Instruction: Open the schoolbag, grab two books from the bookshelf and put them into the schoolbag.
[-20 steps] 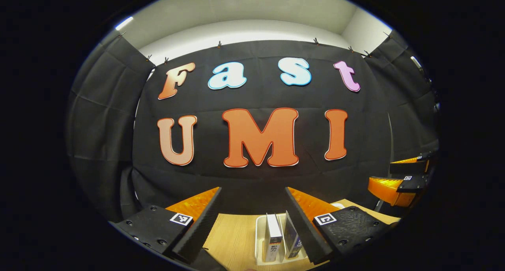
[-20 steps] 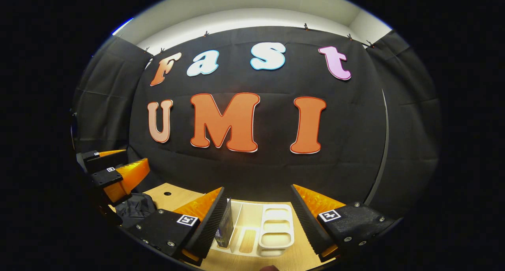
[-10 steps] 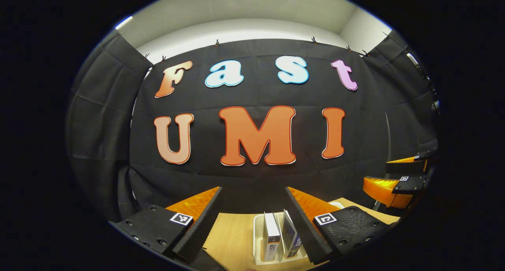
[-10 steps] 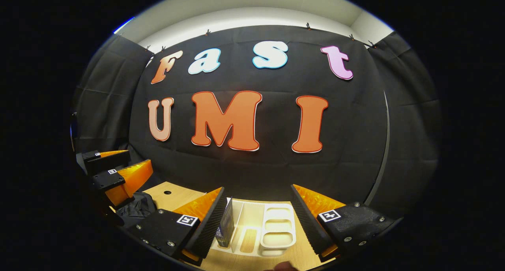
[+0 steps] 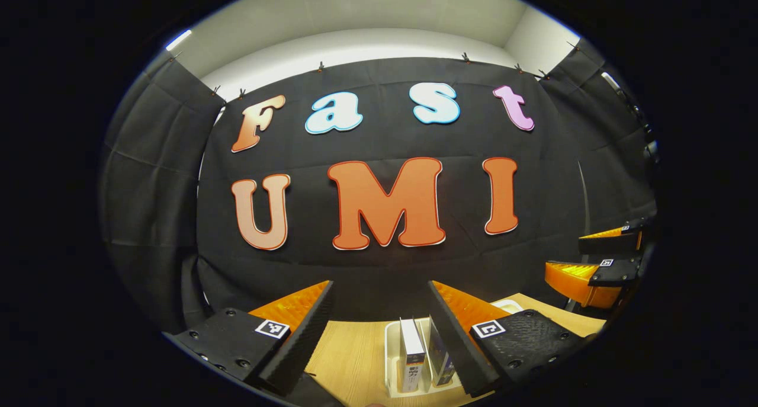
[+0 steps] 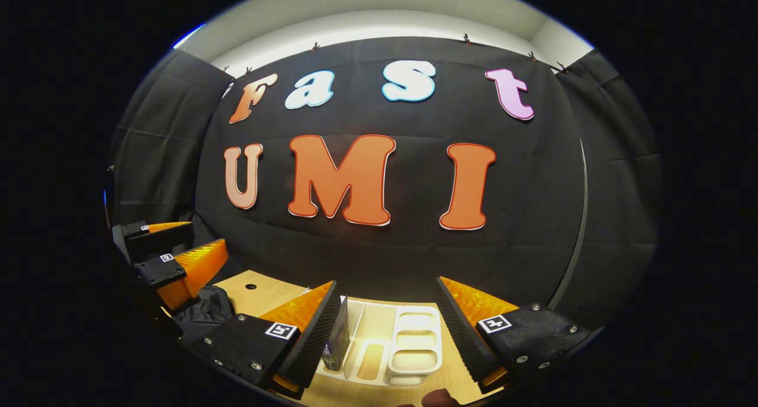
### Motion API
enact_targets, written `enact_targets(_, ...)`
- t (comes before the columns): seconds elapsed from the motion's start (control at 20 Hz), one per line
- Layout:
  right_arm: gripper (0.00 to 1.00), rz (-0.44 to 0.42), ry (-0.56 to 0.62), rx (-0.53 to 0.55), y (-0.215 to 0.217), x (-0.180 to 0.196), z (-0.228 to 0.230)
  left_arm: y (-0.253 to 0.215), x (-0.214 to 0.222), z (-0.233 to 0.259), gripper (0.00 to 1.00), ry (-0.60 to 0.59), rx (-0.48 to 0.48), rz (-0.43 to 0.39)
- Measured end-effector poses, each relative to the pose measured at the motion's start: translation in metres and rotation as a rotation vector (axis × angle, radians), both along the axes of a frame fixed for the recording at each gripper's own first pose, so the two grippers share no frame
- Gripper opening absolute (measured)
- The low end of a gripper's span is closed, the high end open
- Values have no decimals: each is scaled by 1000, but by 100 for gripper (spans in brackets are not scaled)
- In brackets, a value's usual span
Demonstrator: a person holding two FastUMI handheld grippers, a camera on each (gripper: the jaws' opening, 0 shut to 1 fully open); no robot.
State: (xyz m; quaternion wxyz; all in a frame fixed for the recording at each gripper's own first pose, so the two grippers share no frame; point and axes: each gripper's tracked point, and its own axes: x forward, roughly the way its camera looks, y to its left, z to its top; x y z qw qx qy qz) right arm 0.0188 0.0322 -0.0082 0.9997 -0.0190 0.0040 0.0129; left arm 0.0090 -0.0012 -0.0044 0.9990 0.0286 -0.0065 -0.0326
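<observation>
White plastic forms the bookshelf, a slotted rack on the wooden counter. Two books stand upright in its slots, between the spread fingers of the left claw. The right claw is spread too, above the rack's small trays. The dark schoolbag lies left of it, under the left claw.

We look level at the booth wall from both gripper views, held above the table, white bookshelf low centre in both, left gripper at left edge of right view.
</observation>
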Motion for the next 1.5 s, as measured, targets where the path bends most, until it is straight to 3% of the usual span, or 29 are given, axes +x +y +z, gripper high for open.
enact_targets(0.25,95,3,7,2,-9,-2,-3,-2,-4,-9,96,13,21,13)
enact_targets(0.5,95,22,17,-6,-16,-4,-9,-7,-14,-37,96,66,112,27)
enact_targets(0.75,95,56,35,-14,-23,-3,-21,5,-31,-69,96,95,284,87)
enact_targets(0.8,95,64,39,-15,-24,-3,-23,11,-35,-79,100,111,322,102)
enact_targets(0.85,95,73,42,-17,-26,-3,-27,15,-40,-93,96,137,355,113)
enact_targets(1.05,95,107,56,-12,-29,-4,-40,40,-64,-147,96,245,496,159)
enact_targets(1.5,95,99,86,-9,-43,-3,-59,98,-122,-274,96,517,780,153)
